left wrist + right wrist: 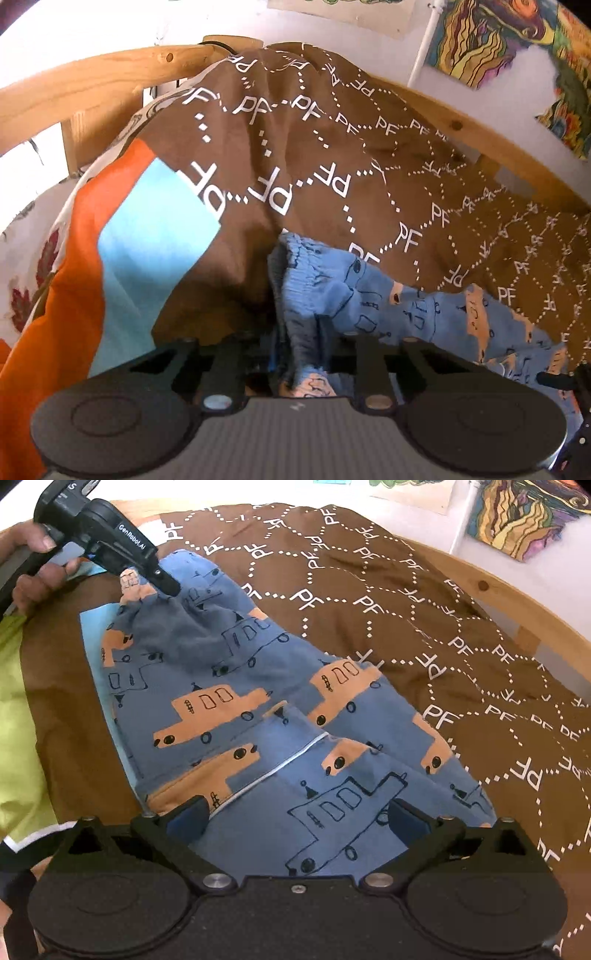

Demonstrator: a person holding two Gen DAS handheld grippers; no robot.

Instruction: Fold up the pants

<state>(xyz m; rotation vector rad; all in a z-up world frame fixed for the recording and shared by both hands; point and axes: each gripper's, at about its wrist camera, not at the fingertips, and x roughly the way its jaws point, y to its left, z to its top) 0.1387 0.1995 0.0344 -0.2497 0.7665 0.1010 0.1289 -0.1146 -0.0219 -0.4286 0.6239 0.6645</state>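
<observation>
Blue children's pants (236,686) printed with orange cars lie on a brown bedspread. In the right wrist view my left gripper (168,585) is shut on the far end of the pants, bunching the cloth and lifting it a little. In the left wrist view the pinched blue cloth (317,295) hangs between its fingers, whose tips are hidden by the fabric. My right gripper (295,819) is open, its blue-padded fingers (188,818) resting on the near end of the pants, with cloth lying between them.
The brown bedspread (424,627) with white "PF" lettering covers the bed. A wooden bed frame (517,602) curves round the far side. A light blue and orange cloth (122,258) lies at left. Colourful pictures (524,517) hang on the white wall.
</observation>
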